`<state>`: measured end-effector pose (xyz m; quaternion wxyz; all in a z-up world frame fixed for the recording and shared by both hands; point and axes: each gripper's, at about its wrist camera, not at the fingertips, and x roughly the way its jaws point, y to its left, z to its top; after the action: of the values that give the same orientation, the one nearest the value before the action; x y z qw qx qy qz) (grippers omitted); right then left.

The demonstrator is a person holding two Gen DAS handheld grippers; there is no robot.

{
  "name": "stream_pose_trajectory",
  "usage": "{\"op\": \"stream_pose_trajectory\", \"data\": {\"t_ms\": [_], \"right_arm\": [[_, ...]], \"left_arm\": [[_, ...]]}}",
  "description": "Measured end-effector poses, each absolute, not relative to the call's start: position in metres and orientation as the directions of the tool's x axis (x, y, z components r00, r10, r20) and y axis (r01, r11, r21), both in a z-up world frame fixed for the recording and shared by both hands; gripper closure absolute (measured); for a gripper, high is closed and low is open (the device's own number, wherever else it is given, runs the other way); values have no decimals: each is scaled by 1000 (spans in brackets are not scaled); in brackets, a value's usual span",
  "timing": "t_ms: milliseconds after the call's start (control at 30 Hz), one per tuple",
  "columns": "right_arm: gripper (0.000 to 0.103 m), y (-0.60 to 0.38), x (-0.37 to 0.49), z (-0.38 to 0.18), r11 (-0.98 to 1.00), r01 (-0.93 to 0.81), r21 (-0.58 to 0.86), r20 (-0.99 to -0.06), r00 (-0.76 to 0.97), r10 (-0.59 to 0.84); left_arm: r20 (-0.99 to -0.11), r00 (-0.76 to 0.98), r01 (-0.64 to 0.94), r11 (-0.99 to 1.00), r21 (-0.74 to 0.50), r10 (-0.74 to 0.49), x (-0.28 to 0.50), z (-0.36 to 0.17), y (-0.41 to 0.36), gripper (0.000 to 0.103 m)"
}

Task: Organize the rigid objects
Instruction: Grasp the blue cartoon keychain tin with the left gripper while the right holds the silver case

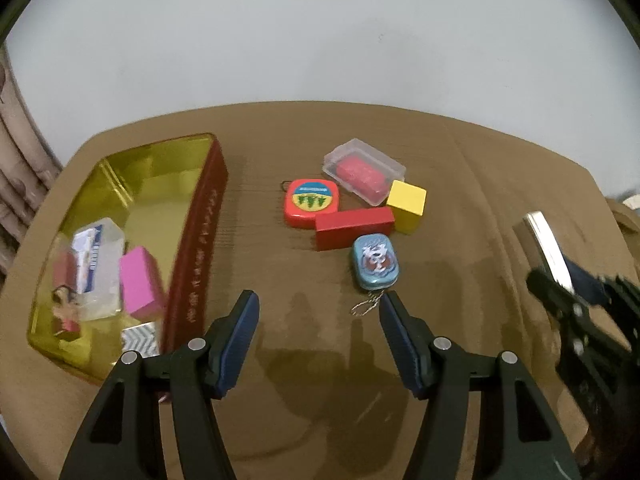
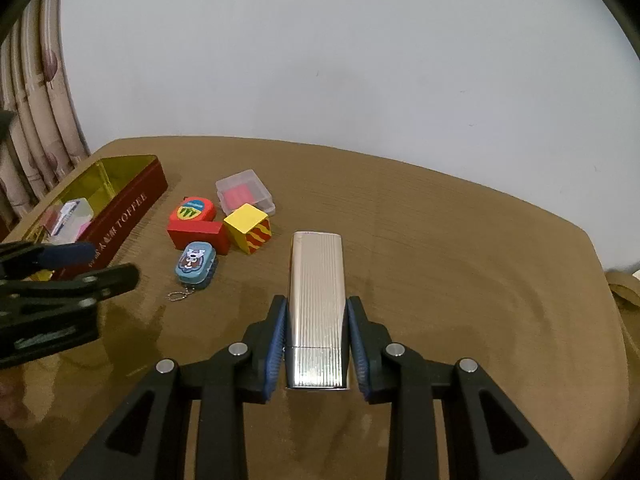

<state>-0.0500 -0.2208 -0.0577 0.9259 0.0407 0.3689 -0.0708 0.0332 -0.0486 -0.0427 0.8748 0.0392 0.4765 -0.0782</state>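
Right tool: gripping a ribbed silver case by its long sides, low in the centre of the right wrist view, with most of the case sticking out past the pads and hanging above the desk.
Left tool: standing wide with nothing between its fingers, at the bottom centre of the left wrist view, hovering over bare desk just below the blue keychain tin.
Tin box: sitting at the left of the frame, lid off, already holding a pink block, a clear case and other small pieces.
Loose things: tape measure, red block, yellow cube and clear box are crowding together in the middle of the frame, several touching.
Slip risk: the silver case looks smooth and is being held only near one end, so a quick swing could be tilting it out of the grip.
Collision risk: both tools are working close together; the right one is passing at the right edge of the left view and could be clipping the left on its way to the box.
Knock risk: reaching for the blue tin could be nudging the red block beside it, or snagging the little chain.
Packing risk: the near end of the box is filling up, so the long case may be landing on the rim.
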Motion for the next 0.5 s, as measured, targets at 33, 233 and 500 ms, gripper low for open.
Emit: {"op": "stream_pose_trajectory", "data": {"t_ms": [33,233,500], "right_arm": [[73,-220,-49,-59,987,160,32,-689,718,-94],[73,-226,-58,-62,984,163,66,-690,720,-73],[73,-232,-62,-66,982,169,88,-693,718,-61]], "left_arm": [[-842,530,172,985,-8,-99,36,-45,-51,43],[-844,529,178,984,12,-85,49,-54,-65,43],[-866,491,191,981,1,-95,65,-65,-85,44]]}}
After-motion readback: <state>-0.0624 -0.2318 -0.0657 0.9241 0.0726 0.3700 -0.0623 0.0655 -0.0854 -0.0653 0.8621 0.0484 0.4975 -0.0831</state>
